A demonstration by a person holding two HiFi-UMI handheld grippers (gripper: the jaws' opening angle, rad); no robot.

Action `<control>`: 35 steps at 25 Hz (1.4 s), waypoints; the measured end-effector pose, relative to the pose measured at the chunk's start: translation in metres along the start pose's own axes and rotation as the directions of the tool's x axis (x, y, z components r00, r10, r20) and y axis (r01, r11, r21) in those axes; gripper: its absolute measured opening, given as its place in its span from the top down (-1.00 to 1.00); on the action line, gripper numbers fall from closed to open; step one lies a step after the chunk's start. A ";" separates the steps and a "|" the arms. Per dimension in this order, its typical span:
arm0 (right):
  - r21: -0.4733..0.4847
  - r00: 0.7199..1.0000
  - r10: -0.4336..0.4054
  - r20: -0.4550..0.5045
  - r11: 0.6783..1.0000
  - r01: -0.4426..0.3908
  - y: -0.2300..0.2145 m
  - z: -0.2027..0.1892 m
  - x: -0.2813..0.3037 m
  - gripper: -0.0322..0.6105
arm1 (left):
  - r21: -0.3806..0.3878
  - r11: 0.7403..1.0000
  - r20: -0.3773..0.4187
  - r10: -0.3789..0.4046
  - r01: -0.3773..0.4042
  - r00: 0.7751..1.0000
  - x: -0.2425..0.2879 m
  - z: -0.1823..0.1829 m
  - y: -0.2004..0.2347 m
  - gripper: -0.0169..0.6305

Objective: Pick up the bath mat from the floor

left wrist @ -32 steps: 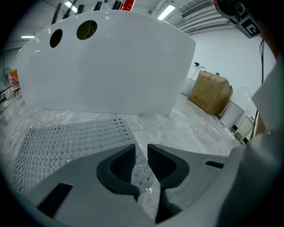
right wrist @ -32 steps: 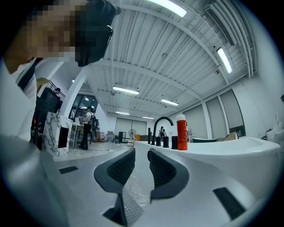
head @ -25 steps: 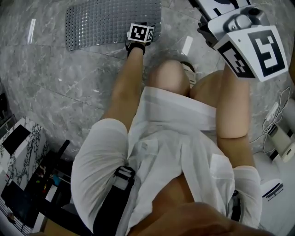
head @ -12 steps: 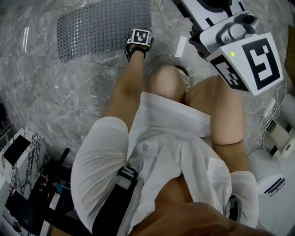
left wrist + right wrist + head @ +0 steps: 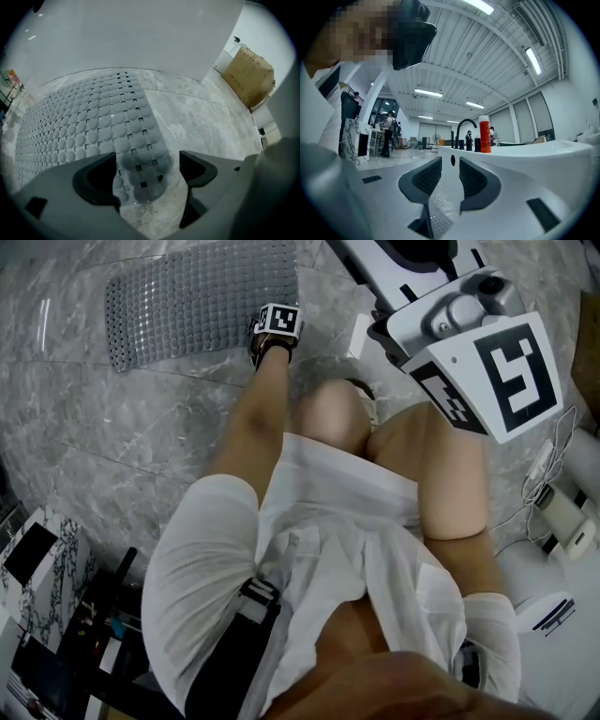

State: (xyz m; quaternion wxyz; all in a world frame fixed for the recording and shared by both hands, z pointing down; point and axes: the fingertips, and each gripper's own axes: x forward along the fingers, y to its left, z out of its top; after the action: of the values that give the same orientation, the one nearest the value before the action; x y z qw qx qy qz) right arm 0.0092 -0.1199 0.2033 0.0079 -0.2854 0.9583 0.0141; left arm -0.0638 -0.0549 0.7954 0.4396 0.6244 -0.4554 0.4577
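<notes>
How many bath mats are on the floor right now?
1. The grey bath mat lies flat on the marble floor, at the head view's upper left. More could be out of frame.

No legible txt or nos.

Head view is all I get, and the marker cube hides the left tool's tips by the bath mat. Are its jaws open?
Observer: Yes. The left tool has its jaws wide apart, having just been opening.
Operator: Is the mat between them?
Observer: A corner of the bath mat lies flat on the floor between the jaws, and the pads are not pressing it.
Operator: And the right tool?
Observer: The right tool has its jaws slightly apart with nothing between them. It faces along a white tub toward a black faucet.
</notes>
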 end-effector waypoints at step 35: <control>0.098 0.999 -0.040 -0.010 0.994 0.041 -0.083 -0.119 0.128 0.46 | 0.032 0.998 -0.055 0.061 -0.059 0.997 0.012 0.001 -0.004 -0.32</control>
State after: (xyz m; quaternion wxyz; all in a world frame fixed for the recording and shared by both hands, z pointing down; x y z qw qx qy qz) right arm -0.0529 -0.2634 0.3171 0.0182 -0.3040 0.9519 -0.0345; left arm -0.0578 -0.0566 0.8066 0.4289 0.6038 -0.4545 0.4948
